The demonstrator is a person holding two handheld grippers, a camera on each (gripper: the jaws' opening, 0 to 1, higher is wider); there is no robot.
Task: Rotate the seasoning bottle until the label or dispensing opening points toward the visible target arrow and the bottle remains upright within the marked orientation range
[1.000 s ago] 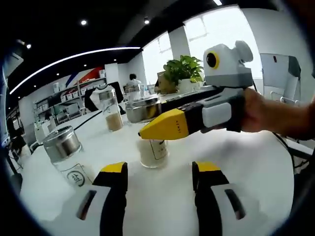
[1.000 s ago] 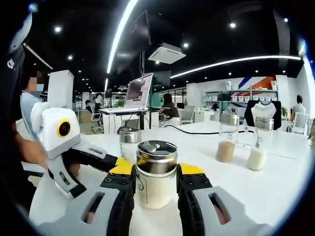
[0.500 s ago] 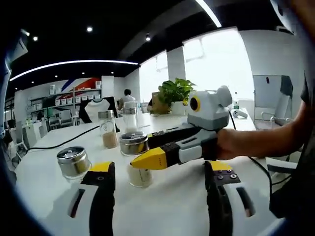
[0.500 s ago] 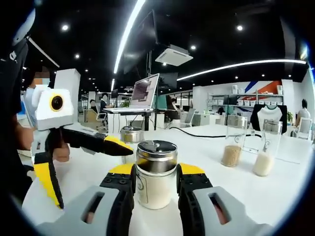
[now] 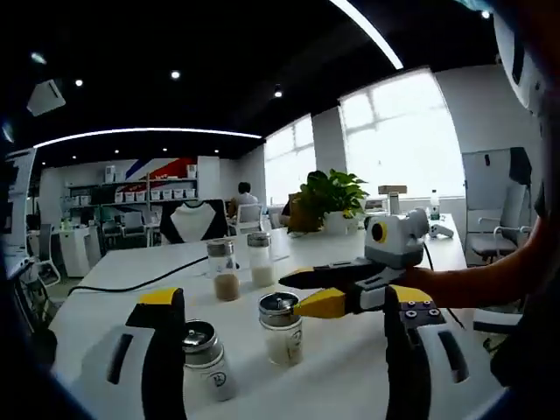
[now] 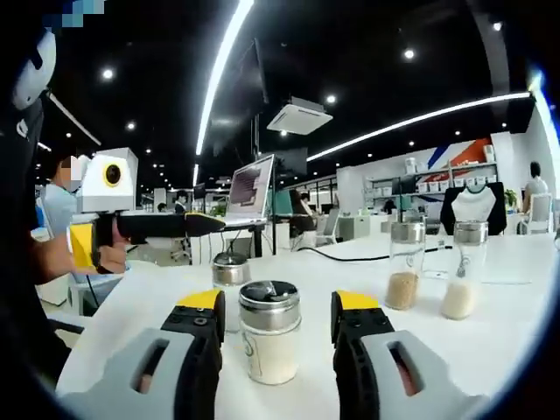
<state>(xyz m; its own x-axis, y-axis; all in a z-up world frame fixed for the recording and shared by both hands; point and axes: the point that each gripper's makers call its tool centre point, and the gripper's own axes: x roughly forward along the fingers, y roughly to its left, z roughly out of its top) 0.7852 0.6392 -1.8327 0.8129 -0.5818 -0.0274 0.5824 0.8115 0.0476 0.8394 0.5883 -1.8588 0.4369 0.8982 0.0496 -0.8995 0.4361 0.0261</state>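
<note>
The seasoning bottle (image 6: 269, 343) stands upright on the white table (image 6: 490, 341), between the jaws of the right gripper (image 6: 275, 317) but apart from both; that gripper is spread wide and holds nothing. In the left gripper view the left gripper (image 5: 284, 311) is also wide and empty, with the bottle (image 5: 282, 327) ahead of it and a second metal-capped jar (image 5: 206, 360) near its left jaw. No target arrow can be made out; the turning step looks paused at a release or regrasp; next, I judge, close squarely on the bottle, keeping it vertical, and twist.
</note>
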